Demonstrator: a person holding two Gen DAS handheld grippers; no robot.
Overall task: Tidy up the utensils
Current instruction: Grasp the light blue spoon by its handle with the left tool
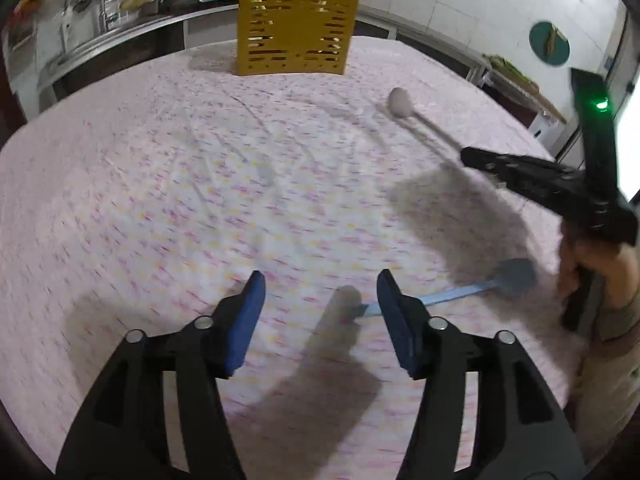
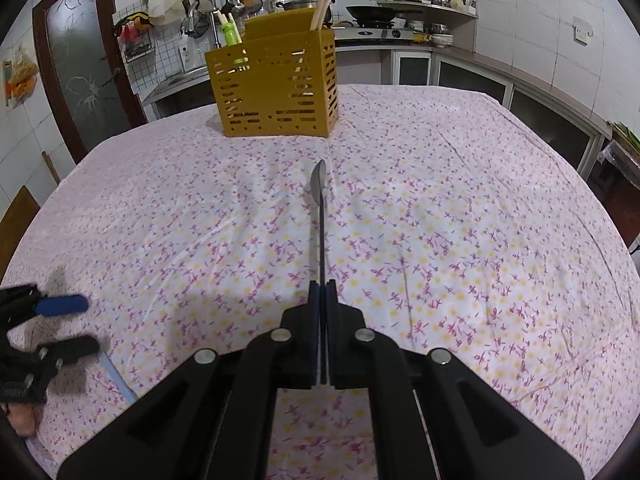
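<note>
The tabletop [image 2: 460, 208] is covered by a thin, creased cloth printed with small pink and yellow flowers. At its far edge stands the yellow plastic utensil holder [image 2: 276, 88], a rigid slotted box already containing wooden chopsticks [image 2: 322, 4]. The right hand-held gripper [image 2: 320, 292] has its blue pads pressed together on the handle of a metal spoon [image 2: 319, 216]; the spoon's long axis points straight ahead at the holder, bowl leading, raised above the cloth. This arm appears the nearer to the holder. The left hand-held gripper [image 1: 320, 292] is spread wide and holds nothing. A light-blue plastic spatula [image 1: 472, 286] lies flat just ahead of its right finger, head pointing right.
</note>
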